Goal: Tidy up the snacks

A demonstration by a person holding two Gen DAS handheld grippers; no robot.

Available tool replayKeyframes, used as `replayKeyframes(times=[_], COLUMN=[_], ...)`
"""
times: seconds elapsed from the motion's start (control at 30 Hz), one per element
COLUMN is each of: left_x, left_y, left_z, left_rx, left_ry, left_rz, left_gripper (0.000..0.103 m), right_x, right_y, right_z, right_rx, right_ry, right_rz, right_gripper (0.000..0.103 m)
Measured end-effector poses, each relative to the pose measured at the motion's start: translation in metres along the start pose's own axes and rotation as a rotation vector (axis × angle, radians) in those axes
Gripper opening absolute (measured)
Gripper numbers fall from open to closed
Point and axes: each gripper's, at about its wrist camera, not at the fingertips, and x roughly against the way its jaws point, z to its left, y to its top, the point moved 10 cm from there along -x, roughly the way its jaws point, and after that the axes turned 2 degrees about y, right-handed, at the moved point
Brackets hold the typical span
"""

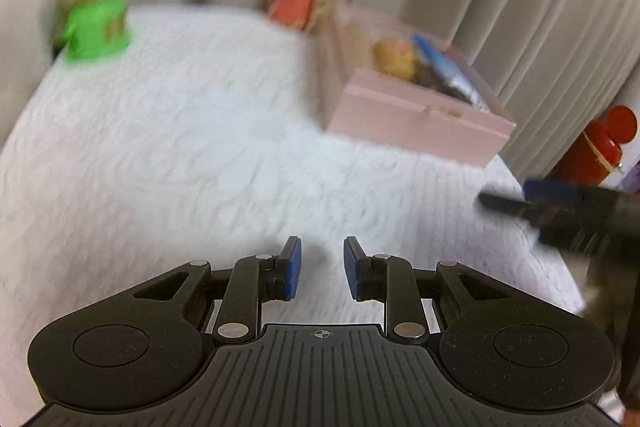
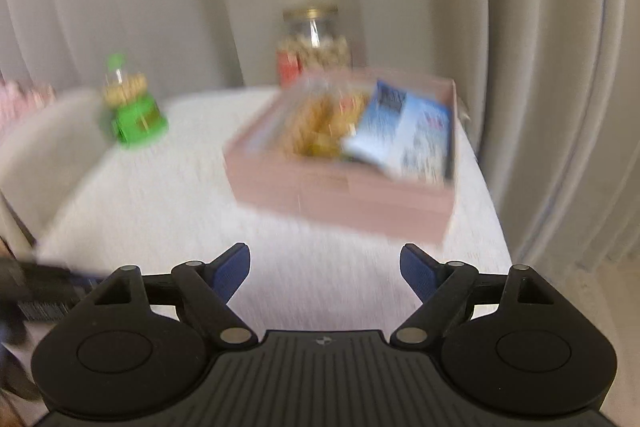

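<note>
Left jaws [image 1: 322, 269]: narrow gap, nothing between them.
Right jaws [image 2: 325, 273]: spread wide, empty.
Snacks: already in the pink box [image 2: 340, 195], ahead of both jaws on the table [image 1: 180, 147]; glass jar [image 2: 314, 43] just behind it.
Risk: I may clip the box wall or the green dispenser [image 1: 96, 23] ahead-left.
Unclear: blurred packets; their labels are unreadable.

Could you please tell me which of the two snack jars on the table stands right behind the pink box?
The clear glass jar with the gold lid stands just behind the pink box; the green-based jar stands apart, far to its left.
</note>
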Motion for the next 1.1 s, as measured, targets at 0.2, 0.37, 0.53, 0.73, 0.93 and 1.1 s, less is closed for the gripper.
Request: replayKeyframes(times=[0.2,0.37,0.53,0.73,0.93,1.1], left_x=[-0.037,-0.036,-0.035,-0.034,-0.034,-0.034], left_y=[0.003,0.002,-0.001,-0.001,-0.001,-0.001], left_z=[-0.018,-0.024,-0.024,-0.027,-0.027,-0.027], left_rx=[-0.084,-0.125,-0.120,-0.141,-0.131,-0.132], left_ry=[0.087,0.125,0.128,0.148,0.143,0.148], left_rz=[-0.068,-0.110,-0.146,-0.148,-0.149,-0.149], left_gripper=[0.029,0.029,0.029,0.029,0.029,0.029], right_x=[-0.017,-0.035,-0.038,-0.035,-0.034,-0.034], right_y=[-0.022,-0.026,-0.031,-0.035,-0.034,-0.034], right_z=[-0.001,-0.007,-0.013,-0.014,-0.014,-0.014], right_rx=[-0.069,-0.069,-0.086,-0.095,-0.098,-0.098], right_ry=[-0.029,-0.124,-0.149,-0.167,-0.166,-0.167], right_rz=[-0.001,0.007,0.014,-0.034,-0.036,-0.036], right_gripper=[0.083,0.084,0.103,0.103,0.103,0.103])
